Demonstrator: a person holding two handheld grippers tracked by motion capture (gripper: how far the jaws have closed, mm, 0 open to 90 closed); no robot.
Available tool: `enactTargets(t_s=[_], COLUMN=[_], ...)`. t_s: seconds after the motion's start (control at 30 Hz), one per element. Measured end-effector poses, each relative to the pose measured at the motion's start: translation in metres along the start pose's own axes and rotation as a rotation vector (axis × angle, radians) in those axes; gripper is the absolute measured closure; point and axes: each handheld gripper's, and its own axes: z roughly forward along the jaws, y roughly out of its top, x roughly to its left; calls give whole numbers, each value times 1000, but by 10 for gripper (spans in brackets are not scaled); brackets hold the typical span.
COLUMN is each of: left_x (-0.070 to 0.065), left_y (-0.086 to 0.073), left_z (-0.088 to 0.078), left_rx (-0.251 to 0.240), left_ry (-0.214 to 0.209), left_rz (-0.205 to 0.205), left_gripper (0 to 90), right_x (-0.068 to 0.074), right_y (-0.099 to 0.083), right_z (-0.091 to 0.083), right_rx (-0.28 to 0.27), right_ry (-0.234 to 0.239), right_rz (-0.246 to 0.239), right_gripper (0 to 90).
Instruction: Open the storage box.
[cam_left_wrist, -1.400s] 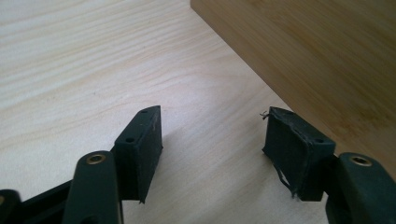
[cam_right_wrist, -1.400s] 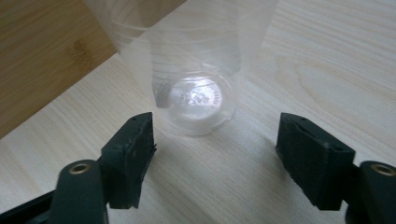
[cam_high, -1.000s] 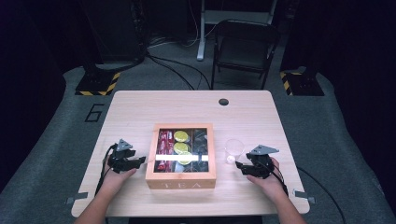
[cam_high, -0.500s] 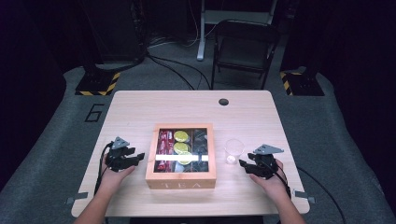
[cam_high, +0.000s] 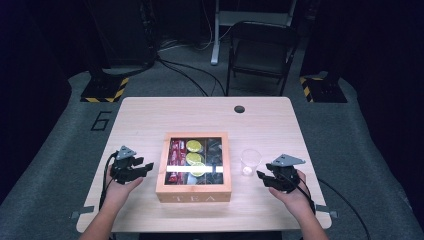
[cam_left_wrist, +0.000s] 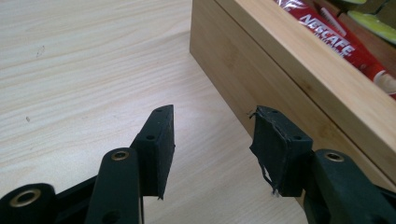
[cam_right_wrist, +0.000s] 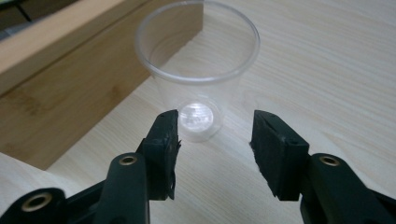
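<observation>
Left claw (cam_high: 146, 167): I read it spread, nothing between the pads; its jaws have just been closing. It hangs just beside the left wall of the tea box (cam_high: 193, 191), not touching.
Right claw (cam_high: 261, 177): I read it spread and empty; its jaws have just been closing. It points at the plastic cup (cam_high: 250, 161), which is apart from the pads.
Plastic cup: upright on the table (cam_high: 150, 115), clear, just right of the tea box.
Tea box: wooden, at the table's near middle, between my two claws; red sachets (cam_high: 176, 152) in the left compartment, yellow-green packets (cam_high: 193, 158) in the middle one.
</observation>
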Motion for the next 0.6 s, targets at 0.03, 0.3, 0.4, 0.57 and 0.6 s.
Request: enactTargets(t_s=[0.03,0.3,0.4,0.57,0.6], left_x=[0,-3,-3,-4,-4], left_y=[1,2,3,5,5], left_z=[-1,-5,-7,-10,-10], left_rx=[4,-3,-10,-19,-16], left_ry=[-5,5,-7,-20,-20], left_rz=[2,16,13,19,22], left_gripper=[486,486,490,509,510], right_x=[1,4,6,16,19], right_y=[1,15,20,26,27], right_z=[-2,-17,-22,-31,-32], right_rx=[-4,-41,-51,-61,-65], right_ry=[3,23,34,63,70], right_rz=[-3,6,19,-2,-11], right_gripper=[528,579,592,625,631])
